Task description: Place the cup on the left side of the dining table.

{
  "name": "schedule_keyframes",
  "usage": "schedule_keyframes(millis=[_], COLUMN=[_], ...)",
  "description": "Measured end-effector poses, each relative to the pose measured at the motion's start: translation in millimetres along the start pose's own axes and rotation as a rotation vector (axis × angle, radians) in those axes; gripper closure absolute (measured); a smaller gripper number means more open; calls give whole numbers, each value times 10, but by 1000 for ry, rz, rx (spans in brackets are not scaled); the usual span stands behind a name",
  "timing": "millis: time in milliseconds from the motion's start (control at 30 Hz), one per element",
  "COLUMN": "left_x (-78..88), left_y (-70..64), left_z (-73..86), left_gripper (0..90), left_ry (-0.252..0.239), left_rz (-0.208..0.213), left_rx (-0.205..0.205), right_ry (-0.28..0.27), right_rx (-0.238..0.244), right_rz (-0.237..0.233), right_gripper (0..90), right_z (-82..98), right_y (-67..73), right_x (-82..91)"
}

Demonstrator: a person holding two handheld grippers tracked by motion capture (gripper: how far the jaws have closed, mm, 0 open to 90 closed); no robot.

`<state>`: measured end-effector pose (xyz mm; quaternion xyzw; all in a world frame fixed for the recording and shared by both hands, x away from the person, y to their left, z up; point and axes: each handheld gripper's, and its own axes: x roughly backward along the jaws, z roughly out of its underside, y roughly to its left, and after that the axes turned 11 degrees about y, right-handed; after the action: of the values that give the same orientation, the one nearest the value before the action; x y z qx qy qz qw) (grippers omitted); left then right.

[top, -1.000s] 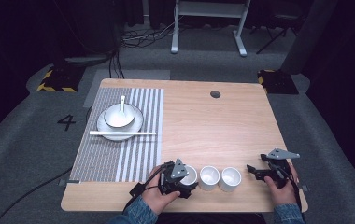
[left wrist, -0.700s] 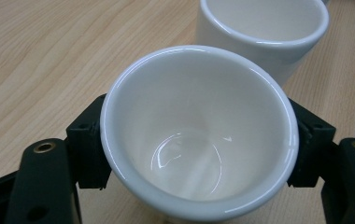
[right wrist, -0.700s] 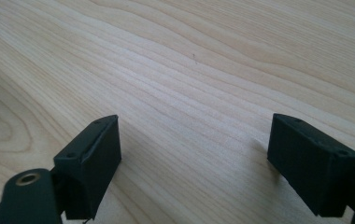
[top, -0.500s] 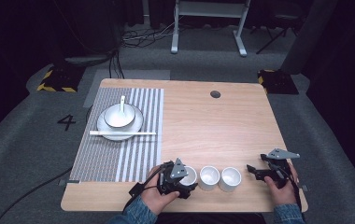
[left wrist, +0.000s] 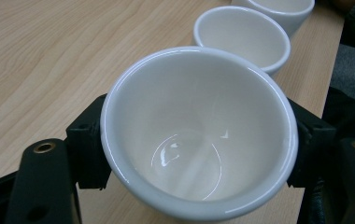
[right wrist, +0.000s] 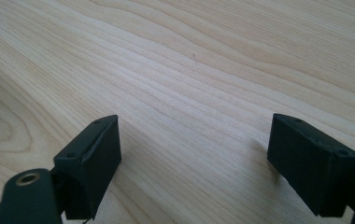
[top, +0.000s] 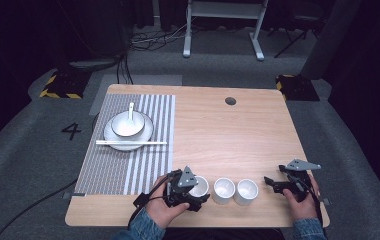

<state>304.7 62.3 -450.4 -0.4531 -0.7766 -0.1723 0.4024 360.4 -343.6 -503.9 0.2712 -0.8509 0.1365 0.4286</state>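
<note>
while the left gripper [top: 192,192] pinches the small white ceramic cup [left wrist: 199,133] at the wooden table's [top: 228,140] six-o'clock edge, jerking toward three o'clock could knock the neighbouring white cup [top: 224,190]; the right gripper [top: 278,184] sits spread.

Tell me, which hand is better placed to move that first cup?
The left. Its gripper already has both jaws around the nearest cup, while the right gripper sits open over bare table, beside the row.

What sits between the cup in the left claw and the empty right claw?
Two more white cups in a row, then bare table, in the high view.
</note>
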Motion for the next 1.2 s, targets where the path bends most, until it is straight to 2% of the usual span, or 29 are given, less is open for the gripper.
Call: schedule_keyframes(millis=[200, 333, 667, 967, 1200], left_x=[110, 192, 405, 532, 652], left_y=[68, 108, 251, 351, 467], left_z=[6, 3, 37, 69, 113], left_gripper=[264, 264, 264, 264, 264], left_ry=[-27, -41, -64, -83, -83], left_rz=[-18, -27, -85, -127, -171], left_rx=[24, 23, 49, 75, 114], right_ry=[0, 0, 0, 0, 0], right_rx=[0, 0, 0, 0, 0], right_rz=[0, 0, 0, 0, 0], right_gripper=[175, 175, 175, 175, 175], right_z=[0, 0, 0, 0, 0], right_y=[0, 0, 0, 0, 0], right_x=[0, 0, 0, 0, 0])
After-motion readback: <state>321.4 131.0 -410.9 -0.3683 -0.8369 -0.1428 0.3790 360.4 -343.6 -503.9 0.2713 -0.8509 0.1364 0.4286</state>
